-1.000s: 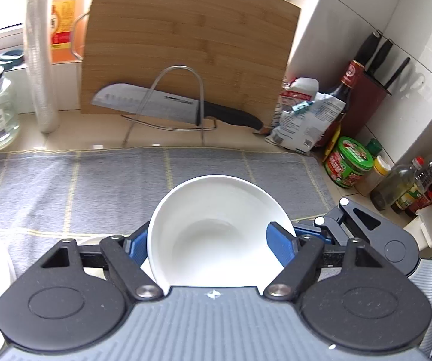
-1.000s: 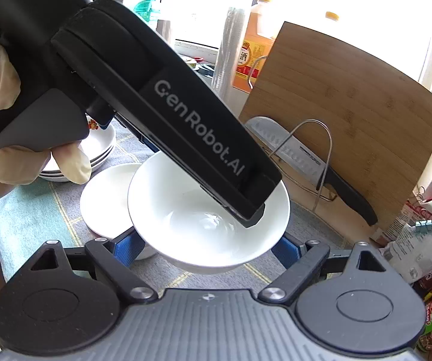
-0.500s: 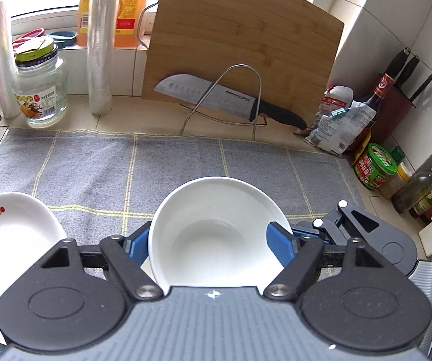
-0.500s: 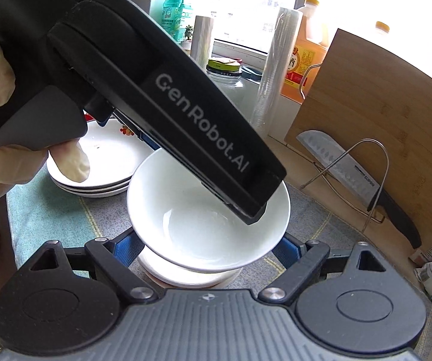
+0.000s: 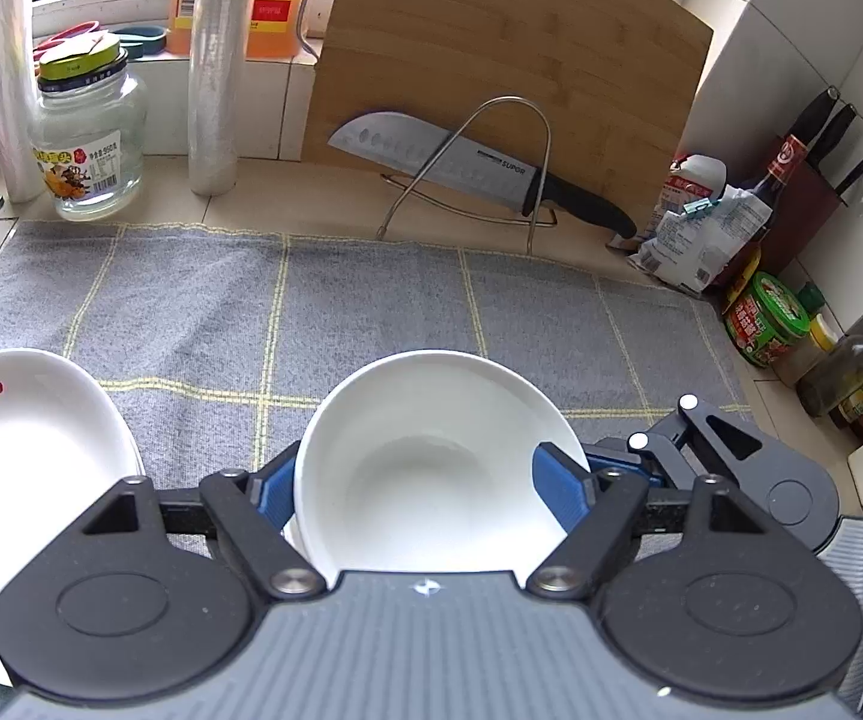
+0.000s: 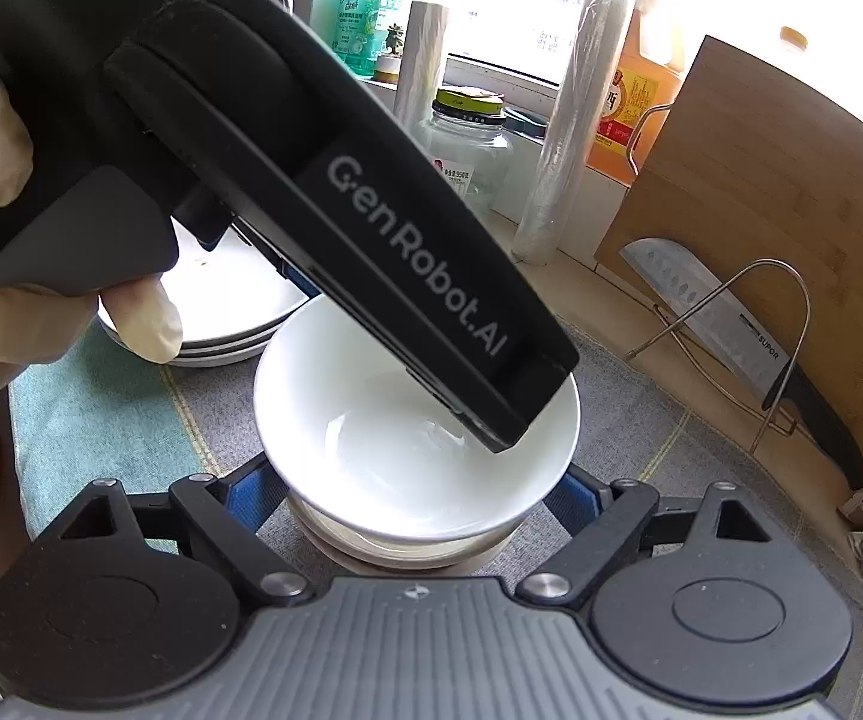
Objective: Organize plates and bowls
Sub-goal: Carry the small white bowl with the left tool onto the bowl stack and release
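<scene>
Both grippers have carried the white bowl (image 5: 440,456) sideways and a little down, so now it hangs right over a small white dish (image 6: 401,543) on the gray towel (image 5: 371,294). Before, that dish sat off to one side of the bowl. The left gripper (image 5: 425,480) is closed on the bowl, one blue pad on each side of its rim. The right gripper (image 6: 401,495) has its blue pads low beside the bowl, but I cannot tell if they press it. The stack of plates (image 6: 233,324) sits just beside the bowl, on the side away from the cutting board (image 5: 509,84). I think the bowl is ready to be set down onto the dish, making one neat pile.
</scene>
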`<move>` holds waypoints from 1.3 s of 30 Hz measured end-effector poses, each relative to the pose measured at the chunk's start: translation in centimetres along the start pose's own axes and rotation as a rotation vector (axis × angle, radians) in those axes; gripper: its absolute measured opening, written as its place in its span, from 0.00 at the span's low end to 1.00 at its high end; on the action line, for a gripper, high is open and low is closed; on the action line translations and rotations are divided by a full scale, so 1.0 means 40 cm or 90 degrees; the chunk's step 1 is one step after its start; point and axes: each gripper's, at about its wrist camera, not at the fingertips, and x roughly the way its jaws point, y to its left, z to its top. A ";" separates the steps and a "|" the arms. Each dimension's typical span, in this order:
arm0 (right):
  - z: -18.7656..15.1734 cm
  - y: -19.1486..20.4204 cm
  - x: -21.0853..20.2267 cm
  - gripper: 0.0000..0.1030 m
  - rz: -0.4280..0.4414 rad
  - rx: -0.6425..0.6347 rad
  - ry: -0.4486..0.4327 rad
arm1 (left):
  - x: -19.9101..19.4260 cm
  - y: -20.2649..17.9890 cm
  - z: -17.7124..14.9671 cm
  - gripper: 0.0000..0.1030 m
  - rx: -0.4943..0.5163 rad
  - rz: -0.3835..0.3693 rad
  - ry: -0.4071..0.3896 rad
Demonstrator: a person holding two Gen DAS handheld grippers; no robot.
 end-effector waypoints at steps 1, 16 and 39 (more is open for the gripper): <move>-0.001 -0.004 0.002 0.90 0.005 0.007 0.000 | 0.003 0.001 0.000 0.76 -0.001 -0.001 -0.001; -0.006 -0.038 0.027 0.90 0.026 0.032 0.003 | 0.012 0.006 -0.001 0.76 -0.008 -0.001 0.000; -0.006 -0.038 -0.003 1.00 0.024 0.022 -0.025 | -0.009 0.018 0.014 0.82 -0.013 0.027 -0.038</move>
